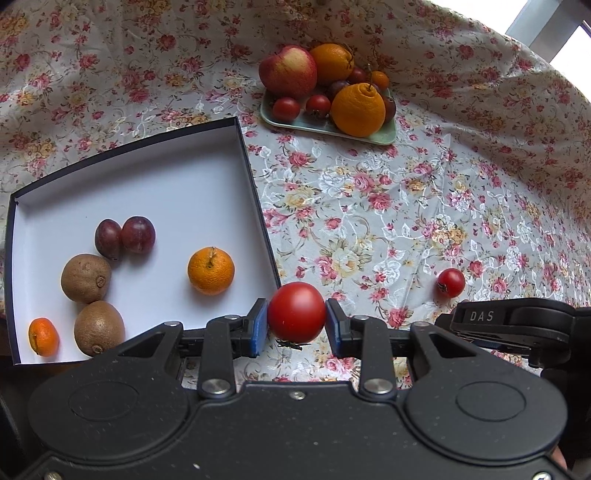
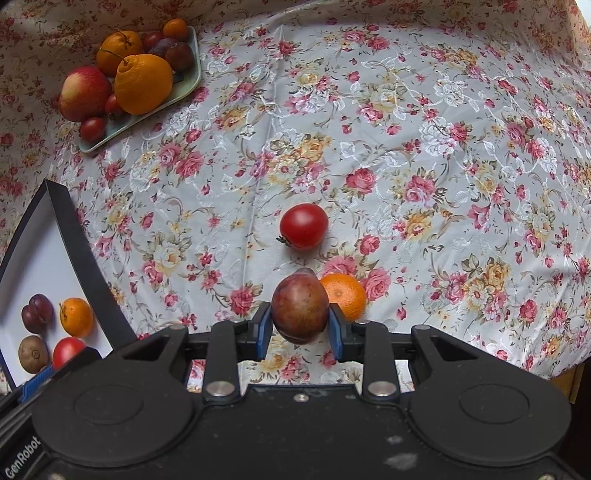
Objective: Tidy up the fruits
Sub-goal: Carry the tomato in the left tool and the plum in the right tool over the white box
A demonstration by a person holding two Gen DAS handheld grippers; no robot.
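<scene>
Fruits ride in both grippers beside the box (image 1: 255, 192): left gripper (image 1: 296, 325) clamps a tomato (image 1: 296, 312) at its near corner, right gripper (image 2: 300, 325) clamps a plum (image 2: 300, 306). Smooth, round skins could slip from the pads mid-carry.

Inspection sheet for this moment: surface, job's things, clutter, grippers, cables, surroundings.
Surface: floral tablecloth, wrinkled.
Job's things: box holds two plums, two kiwis, two tangerines; green tray piled with apple, oranges, small fruit; loose tomato and tangerine on cloth.
Clutter: nothing seen.
Grippers: left gripper shut on red tomato; right gripper shut on plum.
Cables: nothing seen.
Surroundings: bright window at one corner.
</scene>
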